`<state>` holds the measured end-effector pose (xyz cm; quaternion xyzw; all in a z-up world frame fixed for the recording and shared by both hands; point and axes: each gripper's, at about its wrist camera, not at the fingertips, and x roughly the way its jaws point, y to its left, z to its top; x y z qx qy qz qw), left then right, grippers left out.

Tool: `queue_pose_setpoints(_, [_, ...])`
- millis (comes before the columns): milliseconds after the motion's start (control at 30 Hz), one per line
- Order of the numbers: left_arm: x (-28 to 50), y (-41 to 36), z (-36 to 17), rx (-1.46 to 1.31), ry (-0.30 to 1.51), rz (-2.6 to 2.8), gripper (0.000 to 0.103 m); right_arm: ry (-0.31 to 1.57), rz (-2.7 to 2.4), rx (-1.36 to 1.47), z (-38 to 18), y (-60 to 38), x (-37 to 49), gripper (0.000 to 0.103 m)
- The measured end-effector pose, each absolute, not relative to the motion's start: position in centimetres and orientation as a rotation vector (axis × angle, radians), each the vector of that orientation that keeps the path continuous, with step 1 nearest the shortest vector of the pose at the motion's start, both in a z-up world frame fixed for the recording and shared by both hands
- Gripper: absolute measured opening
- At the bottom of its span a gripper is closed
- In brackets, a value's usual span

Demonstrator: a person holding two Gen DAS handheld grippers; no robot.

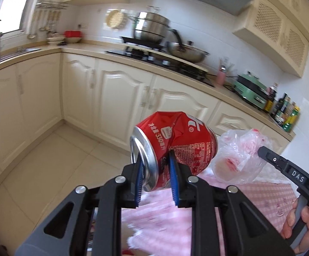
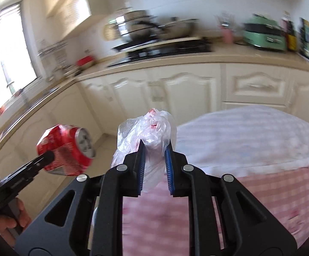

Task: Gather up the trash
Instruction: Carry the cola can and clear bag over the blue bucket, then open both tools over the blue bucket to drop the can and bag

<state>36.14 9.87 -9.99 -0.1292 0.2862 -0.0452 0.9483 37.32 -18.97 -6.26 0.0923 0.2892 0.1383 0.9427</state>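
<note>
1. My left gripper (image 1: 154,160) is clamped on a dented red can (image 1: 175,140); its blue pads (image 1: 139,177) pinch the can near its silver end, and the can lies sideways in the air above the floor.
2. My right gripper (image 2: 154,149) is closed on a crumpled clear plastic bag (image 2: 148,132) with red print, held up over the edge of the pink checked tablecloth (image 2: 282,187).
3. Can and bag hang near each other, not touching.
4. Behind them I see cream cabinets (image 1: 116,91), a steel pot (image 1: 150,27) on the stove, and a green appliance (image 2: 265,34).
</note>
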Motion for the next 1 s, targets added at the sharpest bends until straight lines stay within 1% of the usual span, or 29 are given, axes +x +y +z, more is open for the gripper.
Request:
queue_pose_setpoints(33, [35.8, 11.1, -10.2, -0.267, 0.585, -0.074, 0.021, 0.590, 0.299, 0.180, -6.2, -17.5, 37.2, 0.017])
queue_pose_setpoints(67, [35.0, 13.0, -10.6, -0.270, 0.588, -0.045, 0.021, 0.606, 0.347, 0.162, -6.8, -13.5, 36.9, 0.017])
queue_pose_setpoints(100, [34.5, 14.2, -10.9, -0.270, 0.591, -0.025, 0.021, 0.606, 0.347, 0.162, -6.8, -13.5, 36.9, 0.017])
queue_pose_setpoints(267, [31.9, 20.9, -14.3, -0.254, 0.642, 0.099, 0.021, 0.674, 0.439, 0.137, -9.5, -5.1, 36.3, 0.017])
queue_pose_setpoints(433, [30.8, 26.2, -19.5, -0.287, 0.729, 0.166, 0.021, 0.788, 0.496, 0.135, -14.8, 1.9, 35.8, 0.017])
queue_pose_setpoints(533, [31.1, 28.4, -23.1, -0.307, 0.794, 0.193, 0.021, 0.847, 0.494, 0.082, -19.0, 5.3, 35.7, 0.017])
queue_pose_setpoints(733, [32.7, 30.4, -29.9, -0.337, 0.920, 0.213, 0.021, 0.982, 0.474, 0.012, -27.2, 9.3, 36.4, 0.017])
queue_pose_setpoints(867, [34.3, 30.8, -33.5, -0.349, 0.985, 0.209, 0.021, 1.046, 0.458, 0.003, -30.8, 10.2, 37.6, 0.017])
queue_pose_setpoints(1000, [36.0, 30.3, -35.9, -0.344, 1.030, 0.205, 0.021, 1.091, 0.446, -0.009, -33.5, 10.9, 38.5, 0.017])
